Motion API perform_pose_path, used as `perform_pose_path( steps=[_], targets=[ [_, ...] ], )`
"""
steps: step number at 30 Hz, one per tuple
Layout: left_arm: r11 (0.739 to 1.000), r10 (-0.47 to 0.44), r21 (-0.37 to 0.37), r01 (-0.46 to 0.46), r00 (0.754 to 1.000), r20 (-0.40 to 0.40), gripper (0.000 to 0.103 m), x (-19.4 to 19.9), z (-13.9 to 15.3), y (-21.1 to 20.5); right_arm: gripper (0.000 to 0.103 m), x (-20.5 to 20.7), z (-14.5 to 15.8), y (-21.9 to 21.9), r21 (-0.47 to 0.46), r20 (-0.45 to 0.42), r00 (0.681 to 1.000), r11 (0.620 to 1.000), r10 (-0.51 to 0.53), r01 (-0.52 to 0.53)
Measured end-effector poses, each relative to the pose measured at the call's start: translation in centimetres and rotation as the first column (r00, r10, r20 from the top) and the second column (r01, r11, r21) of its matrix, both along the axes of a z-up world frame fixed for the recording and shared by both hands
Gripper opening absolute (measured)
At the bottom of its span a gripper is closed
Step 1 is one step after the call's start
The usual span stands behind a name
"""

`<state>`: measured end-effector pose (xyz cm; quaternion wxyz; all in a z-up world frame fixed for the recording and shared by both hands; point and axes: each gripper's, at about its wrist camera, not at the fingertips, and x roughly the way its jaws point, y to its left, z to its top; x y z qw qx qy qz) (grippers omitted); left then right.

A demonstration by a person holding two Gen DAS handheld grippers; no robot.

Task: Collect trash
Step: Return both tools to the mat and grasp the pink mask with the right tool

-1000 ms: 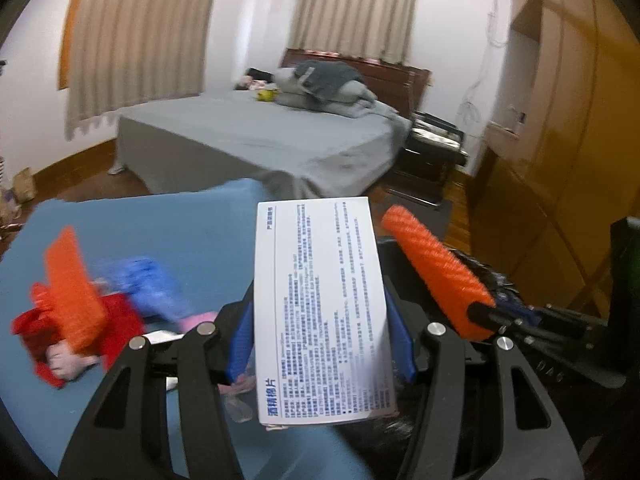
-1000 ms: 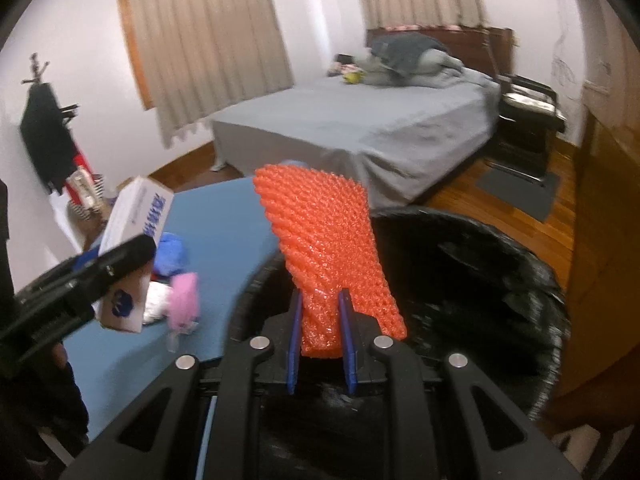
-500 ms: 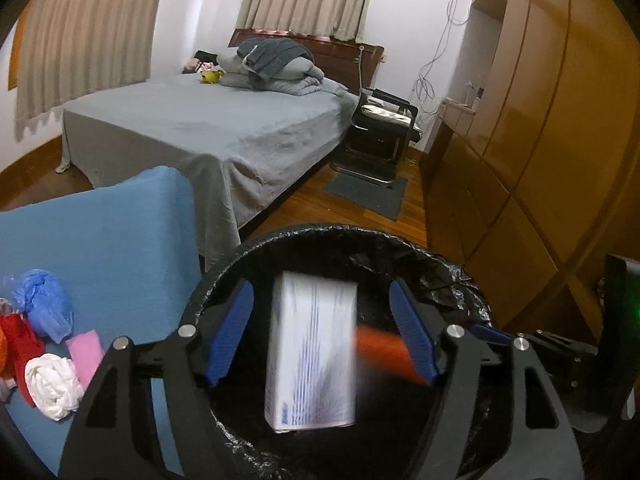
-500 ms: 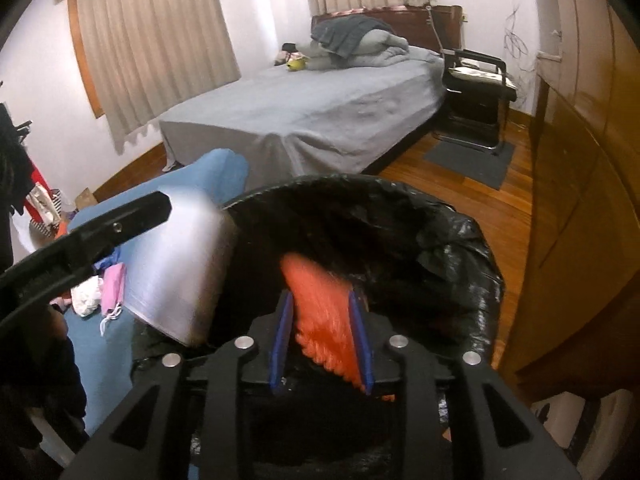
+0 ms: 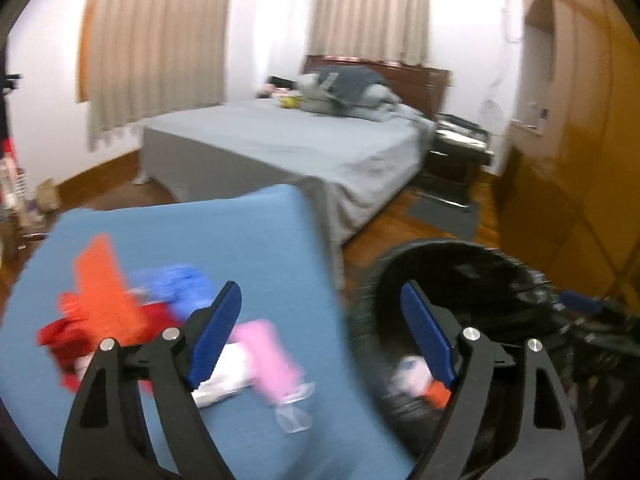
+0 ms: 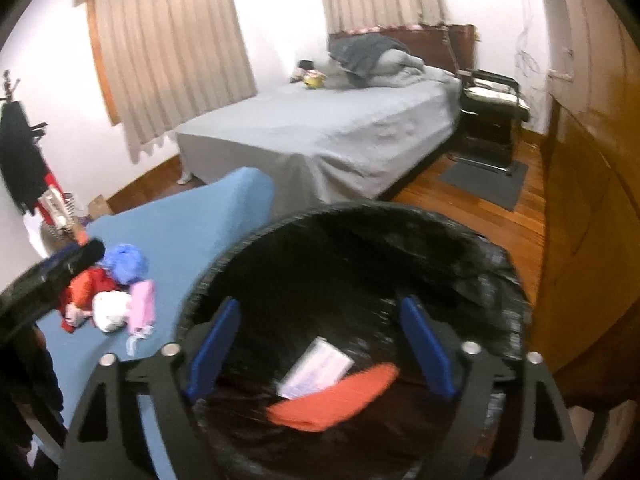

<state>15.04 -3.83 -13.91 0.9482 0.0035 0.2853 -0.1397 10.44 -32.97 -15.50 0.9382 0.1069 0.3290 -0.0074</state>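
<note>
Left wrist view: the left gripper (image 5: 320, 332) hangs over the blue surface (image 5: 240, 236), jaws spreading wider with nothing between them, the blurred trash pile (image 5: 160, 320) just beyond.

Right wrist view: the right gripper (image 6: 320, 344) is above the black-lined bin (image 6: 500, 264), jaws opening and empty; the white box (image 6: 316, 368) and orange wrap (image 6: 336, 396) lie inside. Best to settle the left jaws over one piece before closing.

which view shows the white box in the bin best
The right wrist view. It looks straight down into the black-lined bin, where the white box lies partly under the orange bubble wrap, its printed face showing. The left wrist view catches only a blurred white patch low in the bin, partly behind a finger.
</note>
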Motion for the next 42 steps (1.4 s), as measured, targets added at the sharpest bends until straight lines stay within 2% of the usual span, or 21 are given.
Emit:
perform_pose_path(
  steps=[6,12,19,25,36,40,42],
  targets=[
    [0.986,0.157,0.052,-0.157,0.988,0.002,0.081,-1.1,-0.5,7.0,0.089,1.9,0.3,6.1,0.003,0.018,0.989,0.989,0.145,-0.145],
    [0.964,0.26,0.054,-0.259,0.965,-0.017,0.081,-1.0,-1.0,11.5,0.088,3.8,0.0,11.9,-0.015,0.024,0.96,0.961,0.278,-0.277],
    [0.945,0.325,0.052,-0.323,0.945,-0.033,0.08,-0.9,-2.1,13.7,0.071,6.4,-2.3,16.2,-0.027,-0.027,0.937,0.936,0.349,-0.35],
    [0.937,0.348,0.052,-0.346,0.937,-0.038,0.08,-0.9,-2.8,14.8,0.051,8.8,-5.5,18.2,-0.036,-0.119,0.921,0.926,0.37,-0.377],
    [0.94,0.341,0.042,-0.339,0.938,-0.066,0.079,-0.6,-4.2,15.3,0.044,10.4,-7.7,19.2,-0.049,-0.169,0.906,0.914,0.389,-0.402],
    [0.944,0.331,0.037,-0.329,0.941,-0.071,0.079,-0.7,-4.6,14.8,0.019,10.5,-7.7,19.5,-0.04,-0.168,0.895,0.905,0.412,-0.424],
    [0.947,0.322,0.036,-0.32,0.944,-0.074,0.076,-0.6,-4.6,14.7,0.015,10.4,-7.5,19.4,-0.033,-0.162,0.897,0.906,0.412,-0.422]
  ],
)
